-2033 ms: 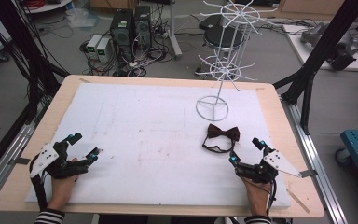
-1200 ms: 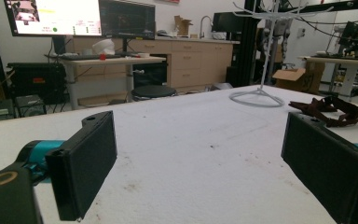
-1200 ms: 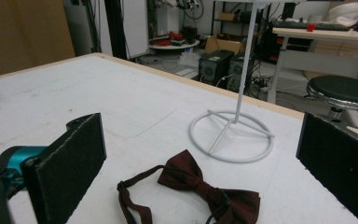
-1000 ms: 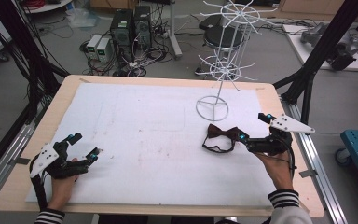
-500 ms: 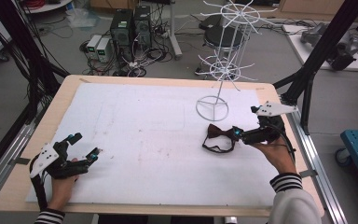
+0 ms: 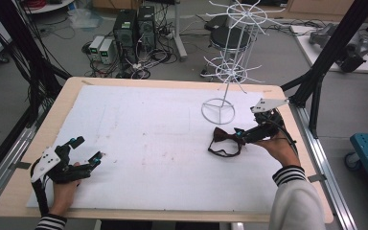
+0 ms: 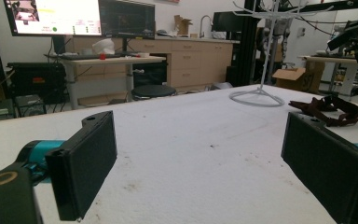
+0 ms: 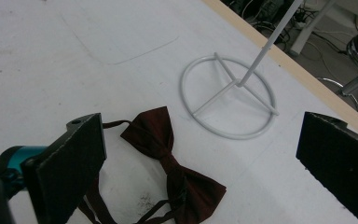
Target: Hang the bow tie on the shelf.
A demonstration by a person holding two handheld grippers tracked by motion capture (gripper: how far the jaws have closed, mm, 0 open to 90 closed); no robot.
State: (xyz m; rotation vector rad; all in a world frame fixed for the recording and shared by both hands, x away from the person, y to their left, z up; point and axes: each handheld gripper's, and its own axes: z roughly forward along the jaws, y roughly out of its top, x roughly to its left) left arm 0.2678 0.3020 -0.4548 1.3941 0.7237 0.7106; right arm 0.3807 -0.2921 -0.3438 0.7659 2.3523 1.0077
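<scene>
White-covered tabletop [image 6: 148, 124]: dark red bow tie [image 6: 223, 139] flat beside wire stand [image 6: 220, 108]. Right gripper [image 6: 241, 136], jaws spread, just over the tie's edge. Left gripper [image 6: 87, 151] wide apart, near corner, well away.

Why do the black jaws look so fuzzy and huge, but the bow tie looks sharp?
In the right gripper view the jaws sit close to the lens, so they blur and loom; the bow tie lies farther off, in focus. The high view is evenly lit, slightly soft.
</scene>
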